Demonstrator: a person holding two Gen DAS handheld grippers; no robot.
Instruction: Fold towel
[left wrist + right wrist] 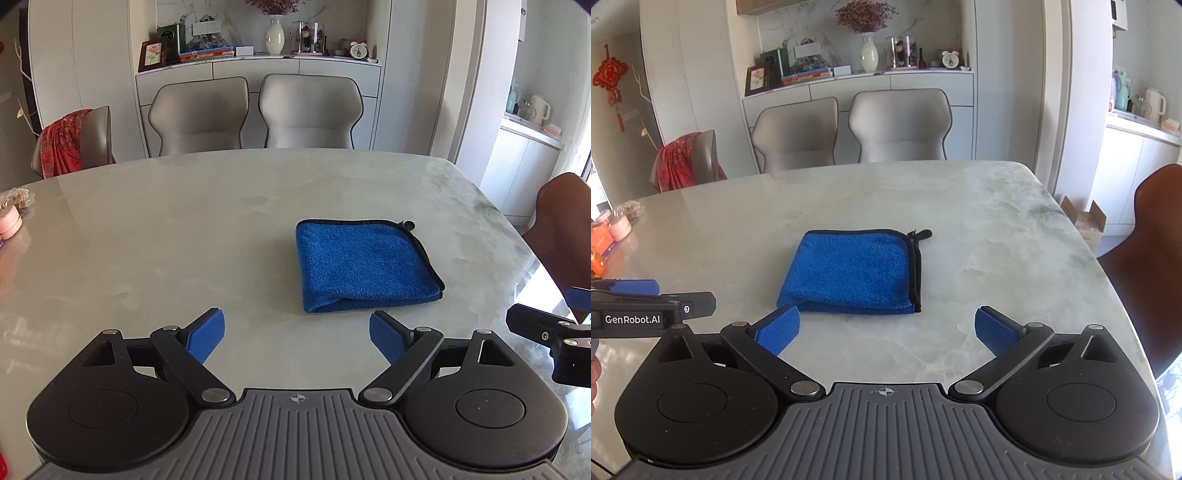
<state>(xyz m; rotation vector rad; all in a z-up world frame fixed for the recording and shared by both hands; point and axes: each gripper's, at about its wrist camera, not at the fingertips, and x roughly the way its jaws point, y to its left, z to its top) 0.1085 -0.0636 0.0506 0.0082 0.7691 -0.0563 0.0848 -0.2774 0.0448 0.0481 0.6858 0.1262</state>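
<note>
A blue towel with a black hem lies folded into a small square on the marble table. It also shows in the right wrist view. My left gripper is open and empty, just short of the towel's near edge and a little to its left. My right gripper is open and empty, its left pad close to the towel's near left corner. The right gripper shows at the right edge of the left wrist view, and the left gripper at the left edge of the right wrist view.
Two grey chairs stand behind the table's far edge. A chair with a red cloth is at the far left. A brown chair is at the right. Small pink items sit at the table's left edge.
</note>
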